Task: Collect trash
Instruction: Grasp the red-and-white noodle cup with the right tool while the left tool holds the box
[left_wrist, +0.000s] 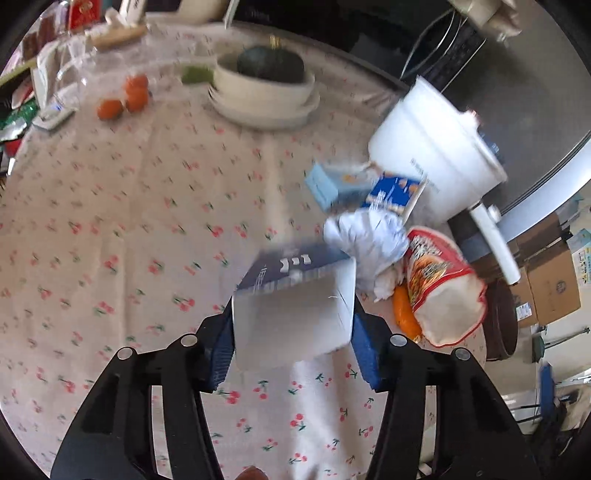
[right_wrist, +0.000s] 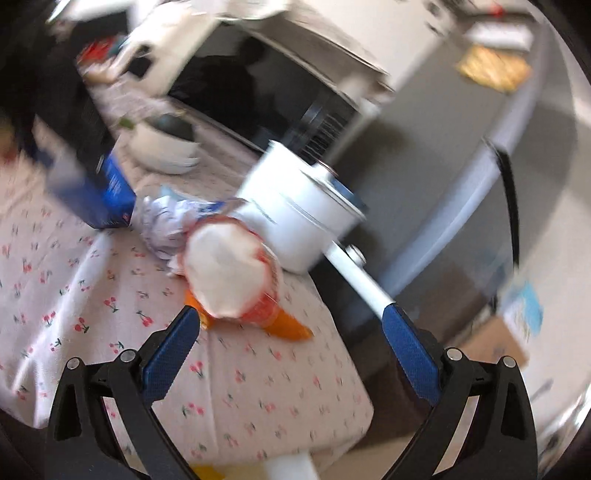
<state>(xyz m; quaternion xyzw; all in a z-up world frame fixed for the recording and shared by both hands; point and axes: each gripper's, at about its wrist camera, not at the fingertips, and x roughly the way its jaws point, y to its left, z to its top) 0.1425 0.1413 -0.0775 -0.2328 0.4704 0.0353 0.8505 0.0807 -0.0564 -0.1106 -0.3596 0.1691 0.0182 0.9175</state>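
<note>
Trash first: blue-and-white carton (left_wrist: 291, 314) clamped between left gripper (left_wrist: 293, 343) pads, raised off cherry-print worktop (left_wrist: 110, 221); right gripper (right_wrist: 291, 343) wide open, empty, just short of noodle cup (right_wrist: 229, 273) on its side — grip steady, cup approached squarely.
</note>
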